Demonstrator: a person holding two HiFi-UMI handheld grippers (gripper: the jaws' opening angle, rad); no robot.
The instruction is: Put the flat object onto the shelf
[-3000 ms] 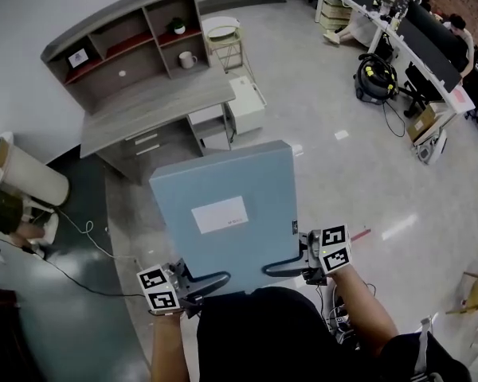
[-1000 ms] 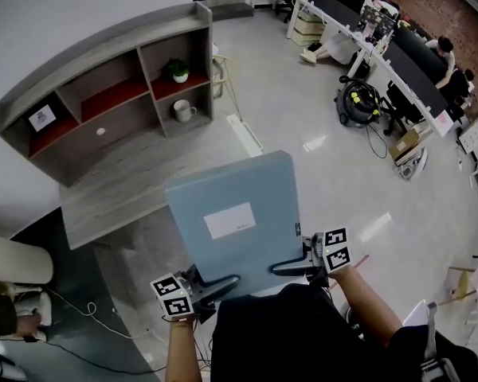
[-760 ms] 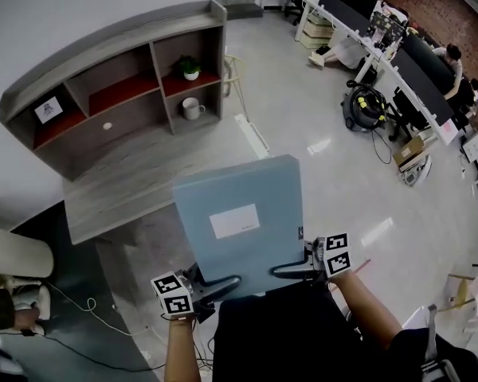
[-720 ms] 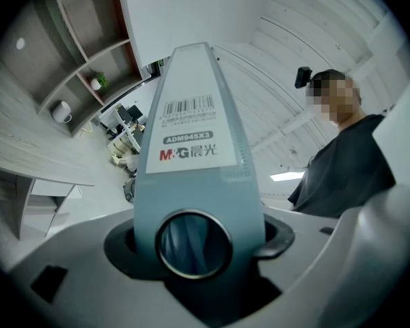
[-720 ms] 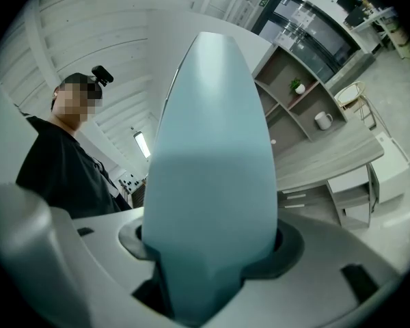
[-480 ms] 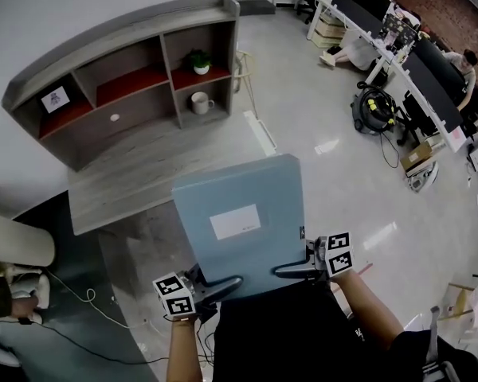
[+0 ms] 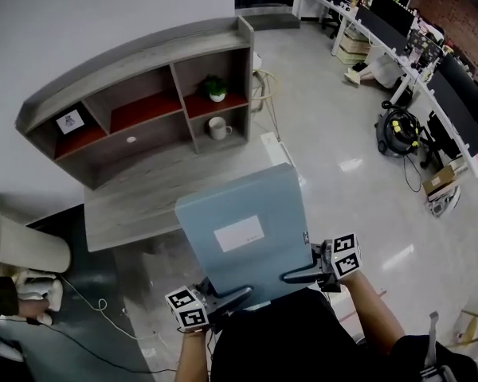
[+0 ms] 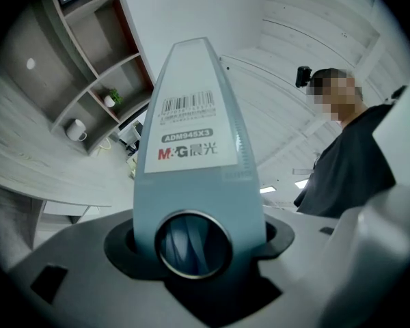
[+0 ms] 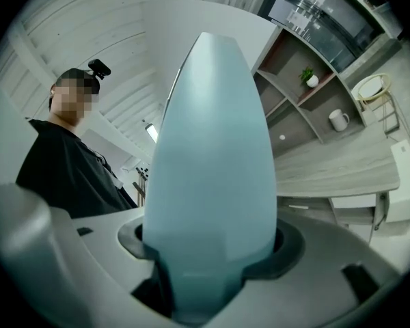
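Nearer now stands the one shelf unit [image 7: 135,56]; left gripper [image 7: 227,298] and right gripper [image 7: 299,275] both clamp one blue file box [image 7: 243,229], its near edge hidden.

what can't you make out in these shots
- Head view: near edge of the file box, hidden by the person's dark top.
- Head view: small white thing on the shelf, too small to identify.
- Head view: framed picture, too small to read.
- Left and right gripper views: the box blocks the middle.
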